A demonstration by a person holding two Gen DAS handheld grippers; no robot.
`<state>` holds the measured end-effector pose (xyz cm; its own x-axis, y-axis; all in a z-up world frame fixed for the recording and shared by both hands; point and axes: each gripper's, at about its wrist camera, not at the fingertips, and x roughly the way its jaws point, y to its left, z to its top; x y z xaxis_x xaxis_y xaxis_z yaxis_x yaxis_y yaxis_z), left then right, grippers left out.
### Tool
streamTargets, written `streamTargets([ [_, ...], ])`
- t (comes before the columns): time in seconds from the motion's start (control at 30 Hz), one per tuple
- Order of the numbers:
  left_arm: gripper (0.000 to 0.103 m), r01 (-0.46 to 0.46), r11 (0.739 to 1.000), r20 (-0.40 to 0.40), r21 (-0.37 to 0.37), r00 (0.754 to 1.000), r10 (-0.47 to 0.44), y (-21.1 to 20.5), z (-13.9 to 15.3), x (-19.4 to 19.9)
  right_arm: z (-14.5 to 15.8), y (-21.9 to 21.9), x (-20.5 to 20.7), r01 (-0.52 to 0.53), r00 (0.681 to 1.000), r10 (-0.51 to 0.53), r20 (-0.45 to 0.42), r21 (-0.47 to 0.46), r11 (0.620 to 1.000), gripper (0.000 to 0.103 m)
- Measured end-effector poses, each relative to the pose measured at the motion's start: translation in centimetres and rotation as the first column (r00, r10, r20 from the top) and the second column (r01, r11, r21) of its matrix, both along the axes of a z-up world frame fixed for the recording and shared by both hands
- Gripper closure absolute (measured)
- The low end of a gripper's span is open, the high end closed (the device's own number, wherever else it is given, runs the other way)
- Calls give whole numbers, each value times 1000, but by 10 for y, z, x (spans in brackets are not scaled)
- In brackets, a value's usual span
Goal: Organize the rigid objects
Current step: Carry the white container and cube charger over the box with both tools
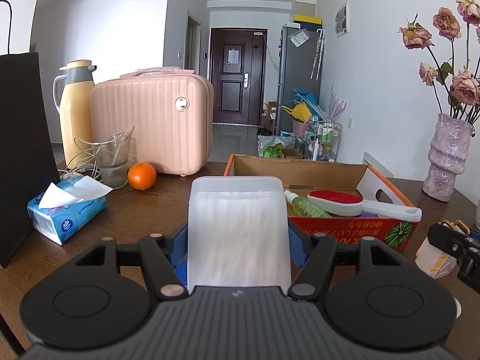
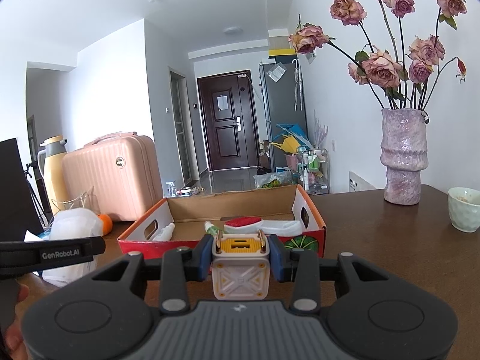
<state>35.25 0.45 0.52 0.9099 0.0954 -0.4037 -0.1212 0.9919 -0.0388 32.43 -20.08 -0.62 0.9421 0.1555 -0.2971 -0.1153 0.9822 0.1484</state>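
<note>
the left tongs [image 1: 238, 234] grasp a white translucent container [image 1: 238, 225], the right tongs [image 2: 241, 259] a small cube charger [image 2: 238, 273], both just near of the cardboard box [image 2: 312, 225]. crowding together, they could collide; the brush [image 1: 354, 202] overhanging the rim could snag.

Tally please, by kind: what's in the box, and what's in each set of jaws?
Bottles in the box: 2 (white bottle, green bottle)
Brushes in the box: 1 (brush)
Tubs held: 1 (tub, left gripper)
Cubes held: 1 (cube, right gripper)
Total: 5
</note>
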Motion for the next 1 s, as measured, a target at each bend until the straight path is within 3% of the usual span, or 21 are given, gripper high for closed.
streamTargets([
  [0.57, 37, 10, 1000, 61, -9, 998, -10, -13, 22, 39, 17, 10, 40, 11, 999, -10, 48, -31, 999, 65],
  [1.0, 37, -3, 999, 56, -33, 998, 5, -17, 18, 89, 9, 23, 95, 23, 999, -22, 37, -27, 999, 65],
])
